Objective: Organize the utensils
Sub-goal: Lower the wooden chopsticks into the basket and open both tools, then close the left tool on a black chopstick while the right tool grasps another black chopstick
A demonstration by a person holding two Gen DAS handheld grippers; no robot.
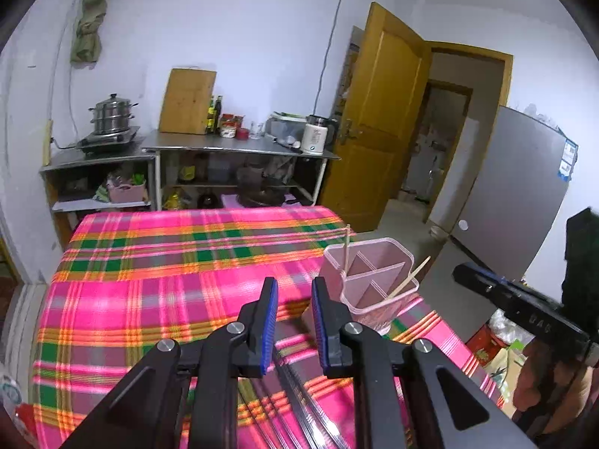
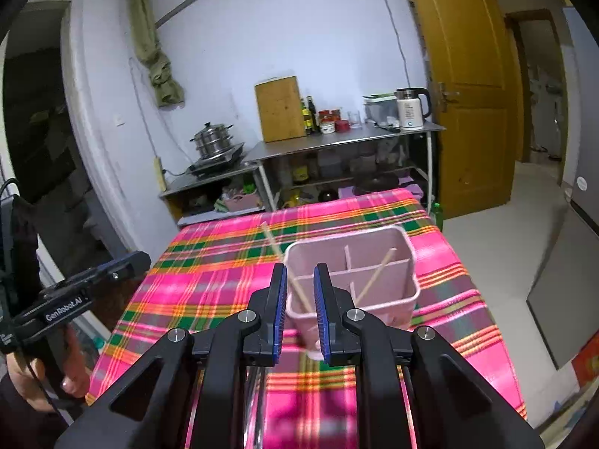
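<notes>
A pink divided utensil holder (image 1: 378,310) stands on the plaid tablecloth (image 1: 168,262) near its right edge. Two wooden chopsticks lean in it, one (image 1: 347,249) at the back left and one (image 1: 410,277) at the right. My left gripper (image 1: 295,284) hovers just left of the holder, open and empty. Thin metal rods (image 1: 299,393) lie on the cloth under it. In the right wrist view my right gripper (image 2: 300,271) is open and empty, directly in front of the holder (image 2: 374,316). A chopstick (image 2: 275,247) inside the holder shows through the gap.
Steel shelving (image 1: 239,146) along the far wall carries a steamer pot (image 1: 112,114), a cutting board (image 1: 187,101) and a kettle (image 1: 316,136). A wooden door (image 1: 378,119) stands open at the right, beside a grey fridge (image 1: 516,187). The holder sits near the cloth's right edge (image 2: 483,292).
</notes>
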